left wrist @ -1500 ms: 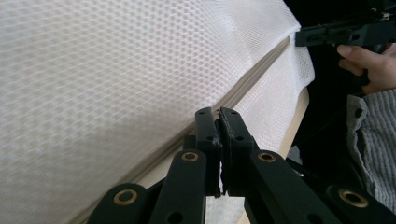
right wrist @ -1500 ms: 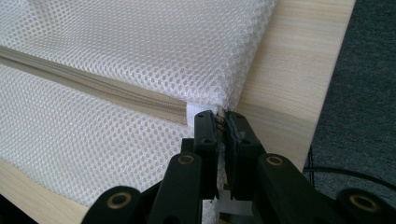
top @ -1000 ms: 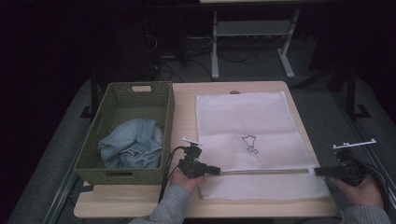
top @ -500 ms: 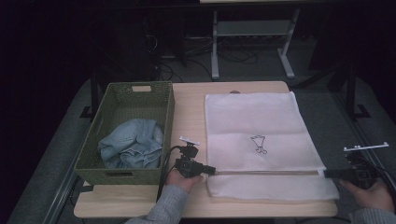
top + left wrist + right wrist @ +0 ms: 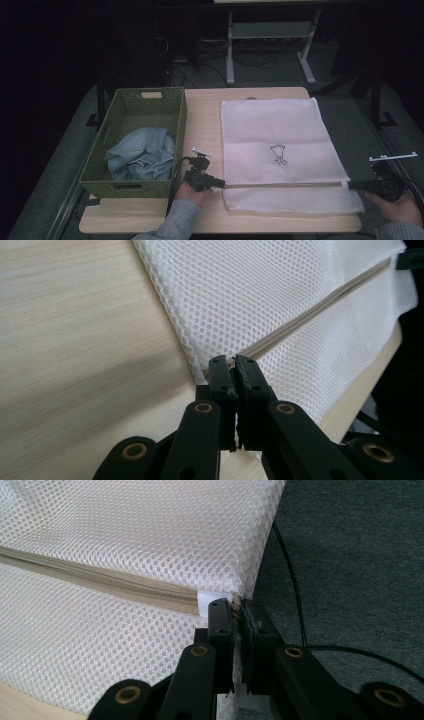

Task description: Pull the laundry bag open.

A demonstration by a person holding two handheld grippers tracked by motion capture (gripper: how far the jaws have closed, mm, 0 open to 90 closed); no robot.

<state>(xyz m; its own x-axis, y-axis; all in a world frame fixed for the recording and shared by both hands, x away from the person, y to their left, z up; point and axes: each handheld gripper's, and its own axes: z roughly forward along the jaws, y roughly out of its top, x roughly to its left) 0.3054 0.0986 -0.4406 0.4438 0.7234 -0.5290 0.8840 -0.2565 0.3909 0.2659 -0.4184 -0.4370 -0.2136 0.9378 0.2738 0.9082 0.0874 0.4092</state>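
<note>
The pale wooden bench (image 5: 205, 120) carries a large white rectangular mesh laundry bag (image 5: 280, 135) that lies flat to the right of a green woven plastic basket (image 5: 125, 107), in which a crumpled blue denim garment (image 5: 140, 157) sits. Near the bag's front edge a beige zipper line (image 5: 285, 184) runs across it, parallel to the bench's near edge, so the bag's working axis lies left to right between the two hands. The left tool (image 5: 232, 365) is clamped shut on the bag's left end of that zipper, just right of the basket's front corner; the right tool (image 5: 234, 607) is likewise closed, pinching the white tab at the zipper's right end, where the bag overhangs the bench above dark carpet. Each tool holds its own end, and the zipper looks pulled taut between them; any coming move would likely run along that line.
</note>
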